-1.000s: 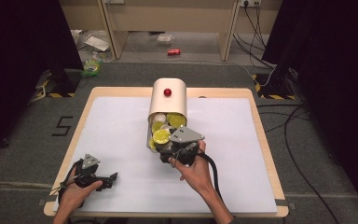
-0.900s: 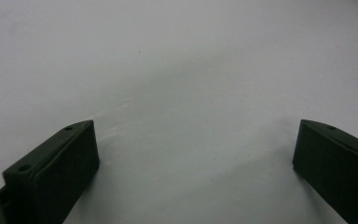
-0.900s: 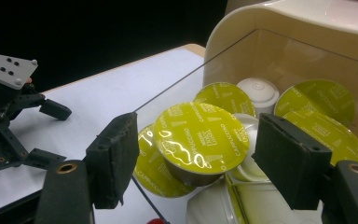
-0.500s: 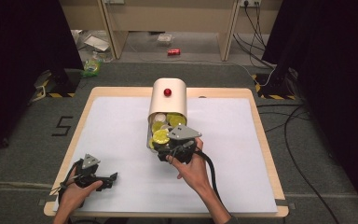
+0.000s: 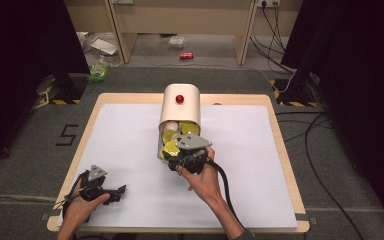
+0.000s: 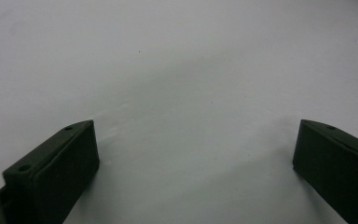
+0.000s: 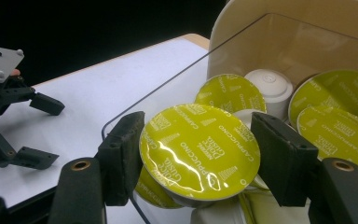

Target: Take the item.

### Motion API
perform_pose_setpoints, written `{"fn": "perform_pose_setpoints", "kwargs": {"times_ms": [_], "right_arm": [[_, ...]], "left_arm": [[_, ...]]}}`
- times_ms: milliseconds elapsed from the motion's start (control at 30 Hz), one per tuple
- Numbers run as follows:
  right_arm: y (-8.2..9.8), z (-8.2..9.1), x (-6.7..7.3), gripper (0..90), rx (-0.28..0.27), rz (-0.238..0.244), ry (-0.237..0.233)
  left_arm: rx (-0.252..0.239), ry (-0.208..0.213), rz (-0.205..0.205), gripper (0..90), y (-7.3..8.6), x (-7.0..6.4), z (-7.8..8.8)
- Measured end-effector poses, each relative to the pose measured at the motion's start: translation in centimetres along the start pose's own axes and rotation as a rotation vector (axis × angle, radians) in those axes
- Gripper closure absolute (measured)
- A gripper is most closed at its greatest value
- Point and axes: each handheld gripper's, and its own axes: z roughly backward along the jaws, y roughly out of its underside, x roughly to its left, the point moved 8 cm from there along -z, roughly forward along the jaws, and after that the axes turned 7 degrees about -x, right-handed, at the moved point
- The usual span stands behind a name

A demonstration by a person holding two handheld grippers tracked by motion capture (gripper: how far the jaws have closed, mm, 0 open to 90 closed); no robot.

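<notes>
Right tongs [image 7: 198, 154] just closed, capsule [image 7: 199, 151] between jaws.

Overhead camera faces forward; fingers' cameras sit close, sharing the table [image 5: 130, 135].

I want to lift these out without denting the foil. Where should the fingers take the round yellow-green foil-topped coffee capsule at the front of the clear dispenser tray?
Grip the round yellow-green foil-topped coffee capsule across its rim edges, one of the fingers on each side, coming from the tray's open front. The foil lid faces the right gripper, so side contact spares it.
</notes>
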Motion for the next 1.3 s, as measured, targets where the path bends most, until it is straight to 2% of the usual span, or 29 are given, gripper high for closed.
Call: {"fn": "perform_pose_setpoints", "kwargs": {"times_ms": [200,333,500,633,933,1300], "right_arm": [[-0.1,0.2,0.0,38.2,-0.003,0.010,0.002],[-0.6,0.6,0.0,38.2,-0.031,0.010,0.002],[-1.2,1.6,-0.1,38.3,-0.051,0.009,-0.006],[-1.8,2.6,-0.2,38.3,-0.074,-0.010,-0.010],[-2.5,4.4,-1.5,38.3,-0.111,-0.022,0.014],[-2.5,6.4,-3.3,38.3,-0.128,-0.030,0.056]], "left_arm": [[0.000,0.001,0.000,0.0,0.0,0.0,0.0],[0.000,0.001,0.000,0.0,0.0,0.0,0.0],[0.000,0.001,0.001,0.0,0.0,0.0,0.0],[0.000,0.002,0.001,0.0,0.0,0.0,0.0],[-0.001,0.002,0.001,0.0,0.0,0.0,0.0],[-0.002,0.003,0.002,0.0,0.0,0.0,0.0]]}}
